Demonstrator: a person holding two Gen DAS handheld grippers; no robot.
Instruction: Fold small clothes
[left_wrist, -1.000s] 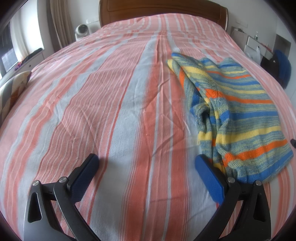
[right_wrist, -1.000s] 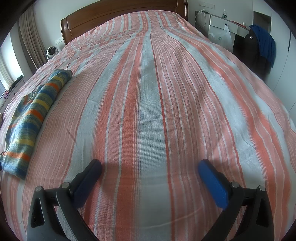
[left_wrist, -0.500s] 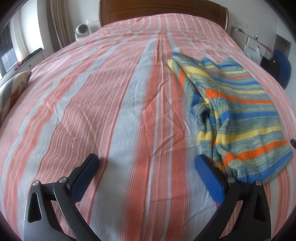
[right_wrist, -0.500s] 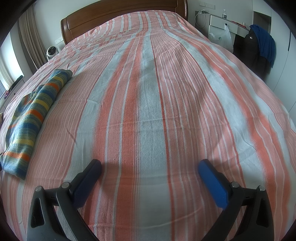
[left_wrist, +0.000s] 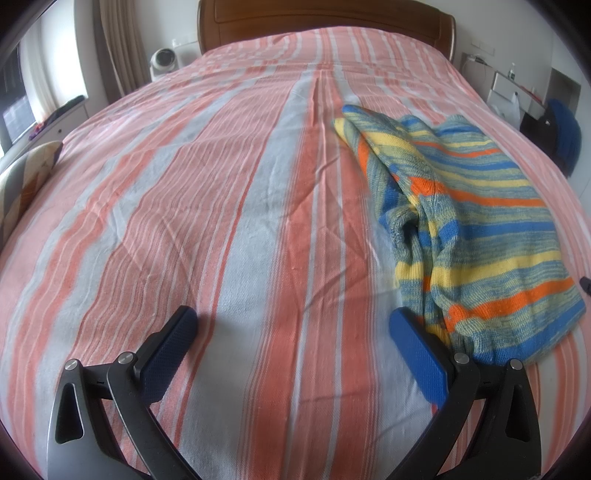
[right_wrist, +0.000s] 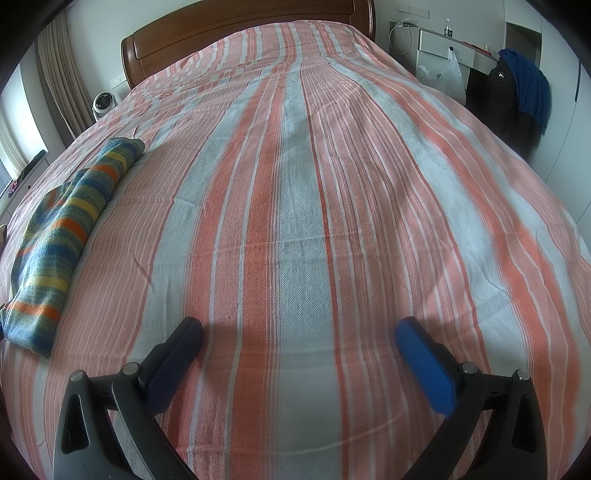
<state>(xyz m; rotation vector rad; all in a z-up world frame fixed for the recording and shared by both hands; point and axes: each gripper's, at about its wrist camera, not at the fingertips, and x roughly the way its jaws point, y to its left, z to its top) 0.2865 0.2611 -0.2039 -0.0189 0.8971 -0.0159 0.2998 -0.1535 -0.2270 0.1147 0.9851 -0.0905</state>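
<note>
Lying on the pink and grey striped bed (left_wrist: 229, 221), the small knitted sweater with blue, yellow and orange stripes (left_wrist: 480, 229) looks bunched. The left tongs (left_wrist: 293, 332) and right tongs (right_wrist: 299, 339) are wide apart, holding nothing. Grabbing one layer could make a crooked fold.

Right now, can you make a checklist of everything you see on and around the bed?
Surface: striped bedspread in pink, orange and grey, lightly creased.
Job's things: one striped knit garment lying loosely bunched on the bedspread, just past the left gripper's right-hand finger; in the right wrist view it lies far to the left.
Clutter: nothing seen on the bed besides the garment.
Grippers: left gripper open and empty, over the bedspread; right gripper open and empty, over bare bedspread.
Cables: a cord hangs by the wall socket.
Surroundings: wooden headboard, small white fan, curtains, plastic bag, blue cloth over dark chair.
</note>
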